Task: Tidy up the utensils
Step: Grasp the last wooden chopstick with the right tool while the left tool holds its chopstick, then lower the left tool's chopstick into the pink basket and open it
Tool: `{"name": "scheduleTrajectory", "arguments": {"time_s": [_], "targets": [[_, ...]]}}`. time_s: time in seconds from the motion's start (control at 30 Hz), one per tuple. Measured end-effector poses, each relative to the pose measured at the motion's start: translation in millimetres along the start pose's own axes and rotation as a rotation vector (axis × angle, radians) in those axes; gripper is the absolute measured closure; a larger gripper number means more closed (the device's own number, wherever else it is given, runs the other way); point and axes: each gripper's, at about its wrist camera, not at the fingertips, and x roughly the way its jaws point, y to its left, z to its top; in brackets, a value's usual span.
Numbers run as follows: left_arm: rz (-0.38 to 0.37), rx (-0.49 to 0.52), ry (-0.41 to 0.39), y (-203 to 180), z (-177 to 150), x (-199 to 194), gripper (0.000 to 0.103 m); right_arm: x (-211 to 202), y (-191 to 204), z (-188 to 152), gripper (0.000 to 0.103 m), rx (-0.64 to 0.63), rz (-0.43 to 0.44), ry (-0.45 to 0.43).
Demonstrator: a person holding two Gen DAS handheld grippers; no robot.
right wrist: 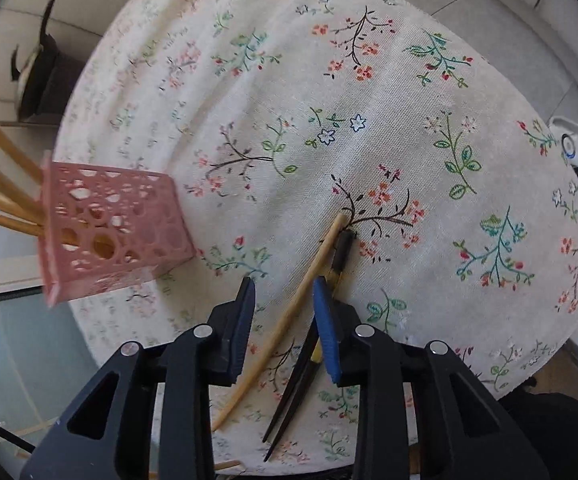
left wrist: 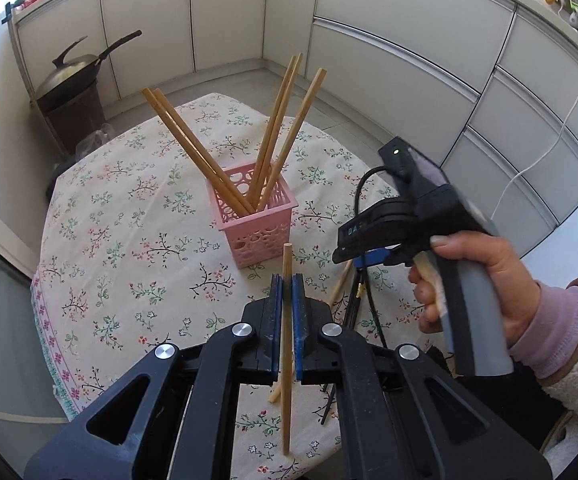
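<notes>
A pink perforated basket point(left wrist: 257, 224) is seen on a cream floral tablecloth point(left wrist: 129, 240). Tan bamboo chopsticks point(left wrist: 273, 136) and black chopsticks point(right wrist: 301, 376) are shown.

basket point(left wrist: 255, 216): stands on the tablecloth point(left wrist: 129, 248), near the middle of the table.
chopsticks in basket point(left wrist: 193, 144): five stand inside it, two lean left, three lean right.
held chopstick point(left wrist: 286, 320): upright between the pads of the left gripper point(left wrist: 287, 286), in front of the basket.
loose chopsticks point(right wrist: 289, 312): one wooden and a dark pair lie on the cloth, right of the basket, under the right gripper point(right wrist: 285, 292).
wok point(left wrist: 77, 72): on a stand behind the table, at left.
</notes>
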Motion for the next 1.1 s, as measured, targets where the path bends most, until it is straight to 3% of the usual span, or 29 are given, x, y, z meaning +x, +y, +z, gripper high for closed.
{"name": "scheduleTrajectory", "arguments": {"time_s": [0.1,0.17,0.27,0.5,0.83,1.1], "targets": [[0.004,-0.009,-0.003,2.7,0.2,0.8,0.099,7.7,4.8,1.9,0.076,-0.002,-0.033,-0.004],[0.007,-0.017,-0.007,4.2,0.3,-0.1,0.099,10.3,8.1,2.8,0.092,-0.01,-0.037,-0.016],[0.014,-0.033,-0.021,7.8,-0.3,-3.3,0.099,10.6,4.6,6.1,0.095,0.021,0.018,-0.036],[0.046,-0.069,-0.076,17.3,-2.0,-20.2,0.099,-26.1,2.1,-15.0,0.097,-0.026,0.112,-0.149],[0.098,-0.143,-0.185,29.2,-13.4,-58.5,0.099,-124.9,-0.7,-85.3,0.097,-0.235,0.236,-0.324],[0.122,-0.186,-0.262,29.4,-5.2,-88.3,0.099,-185.2,1.4,-112.9,0.097,-0.326,0.261,-0.408]]}}
